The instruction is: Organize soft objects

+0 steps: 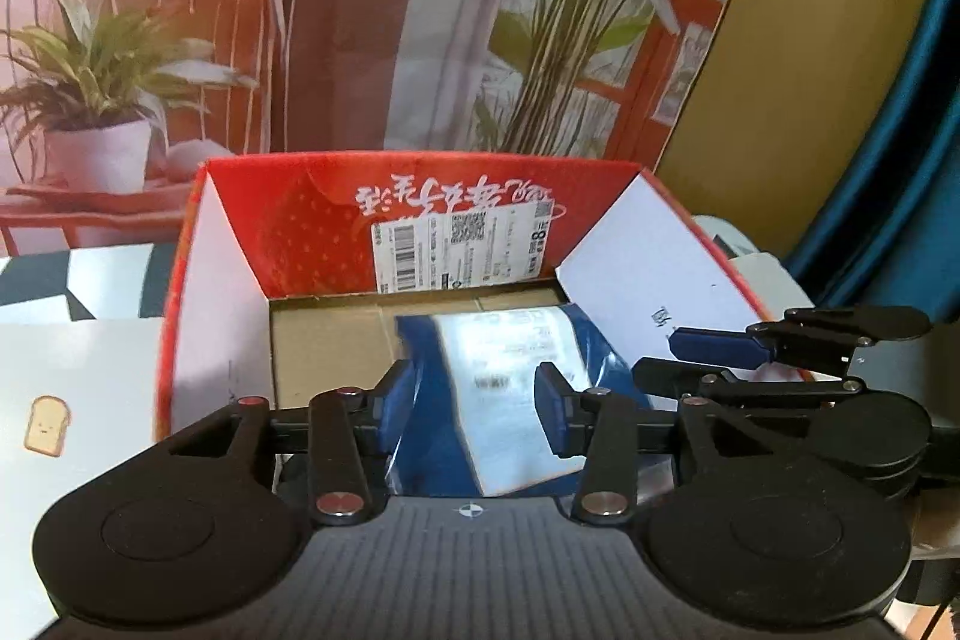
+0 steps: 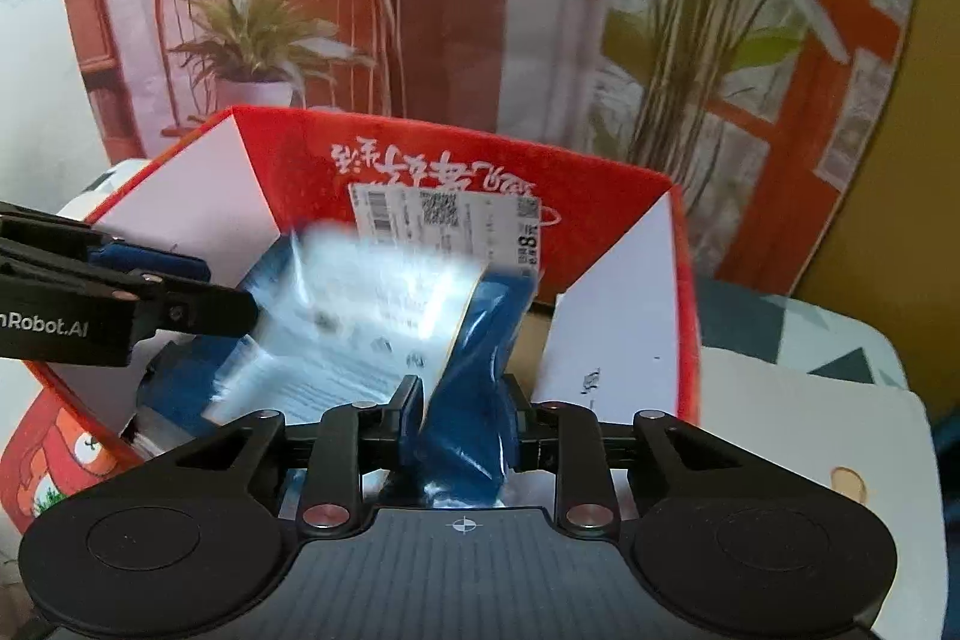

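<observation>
Between my left gripper (image 1: pixel 474 400) pads: blue plastic-wrapped package (image 1: pixel 498 400), loose, jaws part-open beside it. Right gripper (image 2: pixel 462 421) narrow, pinching its blue end. Ahead: red carton (image 1: pixel 288 226), flaps splayed, bare cardboard floor left of package.

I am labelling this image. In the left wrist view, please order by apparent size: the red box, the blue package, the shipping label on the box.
1. red box
2. blue package, though being nearer the camera enlarges it
3. shipping label
</observation>
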A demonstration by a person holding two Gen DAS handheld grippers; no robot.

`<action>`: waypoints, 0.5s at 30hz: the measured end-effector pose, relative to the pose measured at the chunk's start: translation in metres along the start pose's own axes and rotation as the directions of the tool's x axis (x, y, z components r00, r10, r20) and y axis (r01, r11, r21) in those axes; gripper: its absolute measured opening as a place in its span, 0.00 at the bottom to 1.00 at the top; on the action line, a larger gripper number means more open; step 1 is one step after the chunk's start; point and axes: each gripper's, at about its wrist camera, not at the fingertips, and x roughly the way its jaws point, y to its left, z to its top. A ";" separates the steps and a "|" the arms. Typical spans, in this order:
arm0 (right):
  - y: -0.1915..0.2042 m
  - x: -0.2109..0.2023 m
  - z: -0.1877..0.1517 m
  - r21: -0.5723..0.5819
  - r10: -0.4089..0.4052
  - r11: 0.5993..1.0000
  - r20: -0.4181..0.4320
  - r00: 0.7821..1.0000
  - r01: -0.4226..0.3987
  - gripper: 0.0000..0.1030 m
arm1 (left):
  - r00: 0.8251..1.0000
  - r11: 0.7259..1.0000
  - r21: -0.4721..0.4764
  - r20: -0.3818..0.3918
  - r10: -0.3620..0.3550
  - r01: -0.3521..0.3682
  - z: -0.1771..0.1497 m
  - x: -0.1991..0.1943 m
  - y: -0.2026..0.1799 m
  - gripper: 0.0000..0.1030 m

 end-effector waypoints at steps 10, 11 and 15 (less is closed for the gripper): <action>0.015 -0.071 -0.026 0.084 0.025 0.996 0.193 0.981 -0.041 0.25 | 0.994 0.999 0.028 0.106 0.029 -0.033 -0.031 -0.072 -0.003 0.46; 0.018 -0.078 -0.030 0.088 0.029 0.995 0.212 0.977 -0.049 0.25 | 0.993 0.999 0.030 0.114 0.036 -0.040 -0.036 -0.080 -0.004 0.46; 0.029 -0.103 -0.052 0.106 0.048 0.991 0.258 0.965 -0.077 0.25 | 0.991 0.999 0.003 0.125 0.045 -0.046 -0.061 -0.102 -0.002 0.46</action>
